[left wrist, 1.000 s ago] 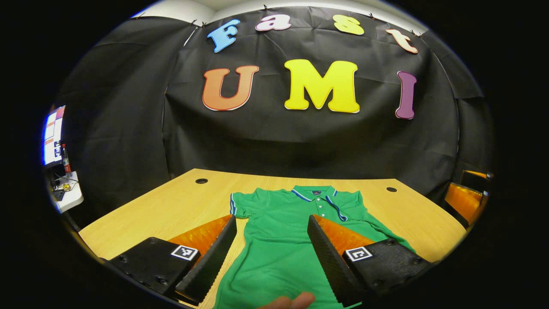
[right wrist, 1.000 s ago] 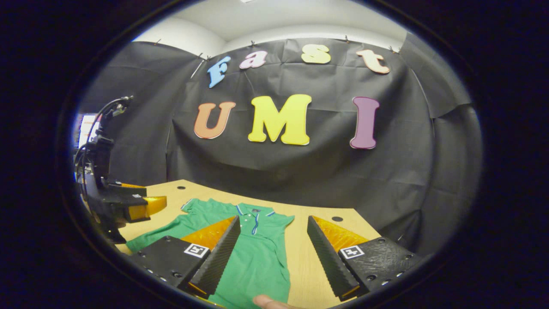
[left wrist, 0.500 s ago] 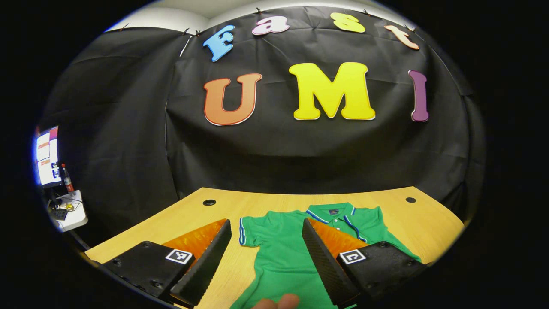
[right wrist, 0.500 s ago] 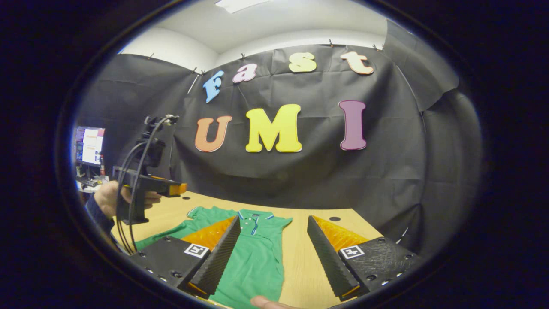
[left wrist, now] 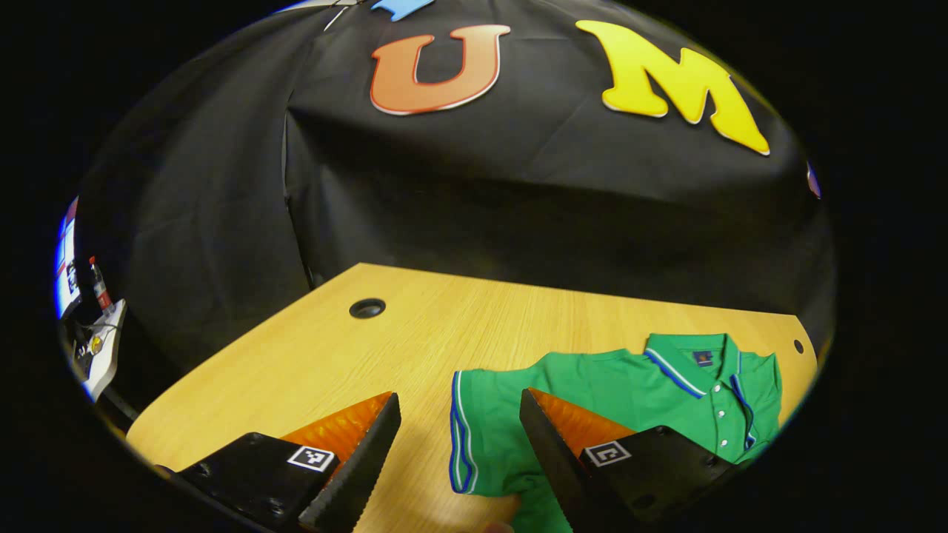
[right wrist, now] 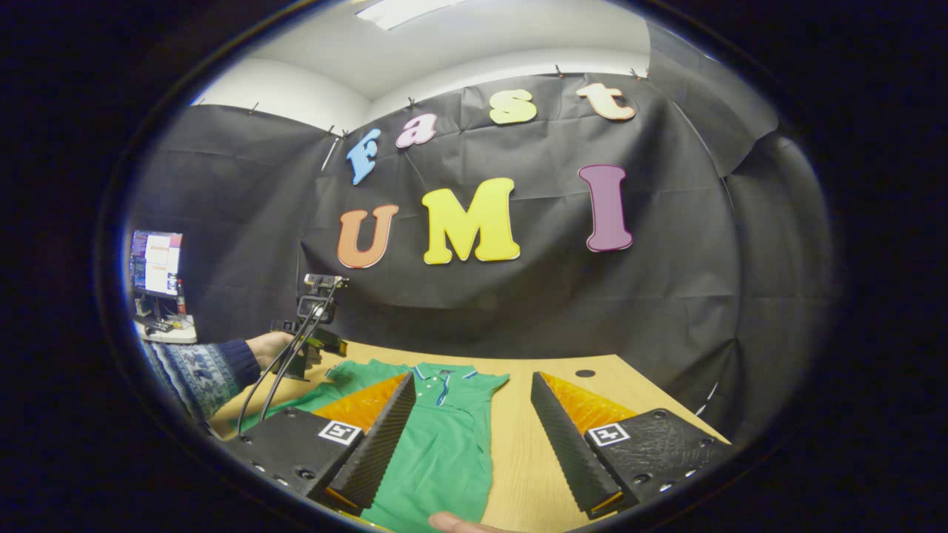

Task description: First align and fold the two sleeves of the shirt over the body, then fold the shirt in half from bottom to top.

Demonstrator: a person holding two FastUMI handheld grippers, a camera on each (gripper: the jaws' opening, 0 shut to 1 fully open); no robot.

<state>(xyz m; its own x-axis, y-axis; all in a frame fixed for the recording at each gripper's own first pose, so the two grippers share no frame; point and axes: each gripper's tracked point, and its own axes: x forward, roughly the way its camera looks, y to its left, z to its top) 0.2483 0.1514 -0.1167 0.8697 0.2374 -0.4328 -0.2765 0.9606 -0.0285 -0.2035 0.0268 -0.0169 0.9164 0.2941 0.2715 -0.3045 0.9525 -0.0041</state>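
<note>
The left tongs (left wrist: 455, 444) stand spread, straddling the striped sleeve (left wrist: 474, 437) of the green shirt (left wrist: 629, 385), which lies flat on the bench (left wrist: 333, 355). The right tongs (right wrist: 470, 437), likewise spread, hover near the hem. Sleeve-folding looks just begun; next, pinch that cuff.

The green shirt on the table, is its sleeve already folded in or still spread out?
Spread out. In the left gripper view the sleeve of the green shirt lies flat on the table, cuff pointing away from the body.

No readable text: the shirt (left wrist: 629, 385) carries a small neck label (too tiny to read).
</note>
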